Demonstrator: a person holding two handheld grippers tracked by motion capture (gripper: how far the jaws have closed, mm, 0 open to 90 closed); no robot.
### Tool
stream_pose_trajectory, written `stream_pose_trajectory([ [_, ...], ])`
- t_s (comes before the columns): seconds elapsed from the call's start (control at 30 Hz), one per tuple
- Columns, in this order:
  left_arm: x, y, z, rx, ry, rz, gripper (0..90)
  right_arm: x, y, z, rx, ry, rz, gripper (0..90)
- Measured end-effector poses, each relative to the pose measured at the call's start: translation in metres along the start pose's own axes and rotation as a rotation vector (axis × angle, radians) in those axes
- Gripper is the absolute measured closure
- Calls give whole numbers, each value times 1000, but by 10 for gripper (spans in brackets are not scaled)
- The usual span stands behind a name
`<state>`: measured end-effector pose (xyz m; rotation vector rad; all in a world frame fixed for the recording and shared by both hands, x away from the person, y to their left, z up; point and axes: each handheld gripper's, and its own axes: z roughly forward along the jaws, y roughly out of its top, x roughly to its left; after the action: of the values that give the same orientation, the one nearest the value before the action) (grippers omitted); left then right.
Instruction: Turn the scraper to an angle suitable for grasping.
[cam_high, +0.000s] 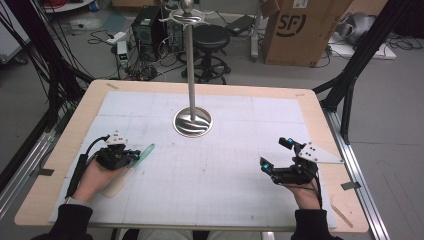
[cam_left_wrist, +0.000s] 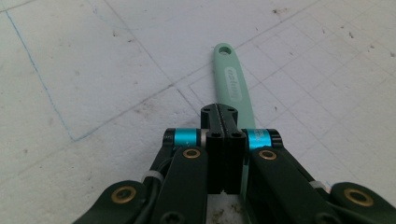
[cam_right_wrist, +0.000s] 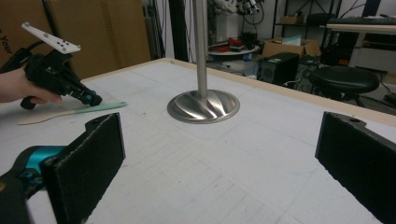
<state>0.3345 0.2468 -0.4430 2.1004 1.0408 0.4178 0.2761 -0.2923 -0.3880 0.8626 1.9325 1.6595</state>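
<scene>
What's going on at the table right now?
Left gripper shut on green spatula, spatula low on the mat. Right gripper open, empty. Metal stand ahead, apart.

Left gripper — jaws pressed fully together, hand low over the bench, pointing forward-right. Right gripper — jaws spread wide, held level, forearm entering from below.

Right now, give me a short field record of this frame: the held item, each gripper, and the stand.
held item: mint-green spatula with a pale blade, low over the mat
left gripper: shut on the spatula's handle
right gripper: open, nothing between its jaws
stand: metal pole on a round base, mid-table, apart from both grippers
surface: white gridded mat
</scene>
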Motion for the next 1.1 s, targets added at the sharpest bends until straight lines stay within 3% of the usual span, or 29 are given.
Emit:
stream_pose_trajectory([
  [0.33,-19,1,0,24,-141,114,899,2,-1,4,22,8,0,3],
  [0.5,-27,4,0,48,-99,130,899,1,-1,3,14,3,2,3],
  [0.57,-29,4,-1,50,-129,131,898,1,-1,3,9,1,-3,3],
  [0.7,-37,3,-1,51,-171,173,898,1,-1,3,12,1,2,3],
  [0.87,-40,3,-1,54,-177,179,898,2,-1,4,16,3,-3,3],
  [0.97,-44,3,-1,54,-215,211,898,2,-1,3,19,2,-3,3],
  [1.1,-49,3,-1,56,-267,221,898,2,-1,4,20,1,-1,3],
])
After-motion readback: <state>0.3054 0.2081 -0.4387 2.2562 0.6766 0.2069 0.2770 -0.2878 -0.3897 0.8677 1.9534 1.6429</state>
